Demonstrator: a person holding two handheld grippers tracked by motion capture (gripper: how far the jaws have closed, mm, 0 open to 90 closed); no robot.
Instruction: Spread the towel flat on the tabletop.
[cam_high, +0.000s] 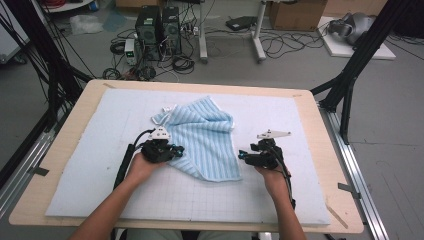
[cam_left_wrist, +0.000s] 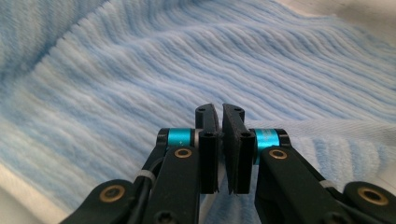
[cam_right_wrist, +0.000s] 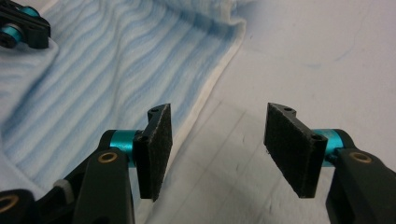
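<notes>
A computer tower (cam_high: 149, 31) and cardboard box (cam_high: 296, 14) stand on the floor beyond the table (cam_high: 60, 150).

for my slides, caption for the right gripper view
Right gripper open above the mat, beside the striped blue towel edge.

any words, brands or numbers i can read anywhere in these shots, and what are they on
None can be read.
The striped towel has a small white tag at its far corner, too small to read.
The cardboard box on the floor shows no legible print.
The left gripper and right gripper bear no markings.
</notes>
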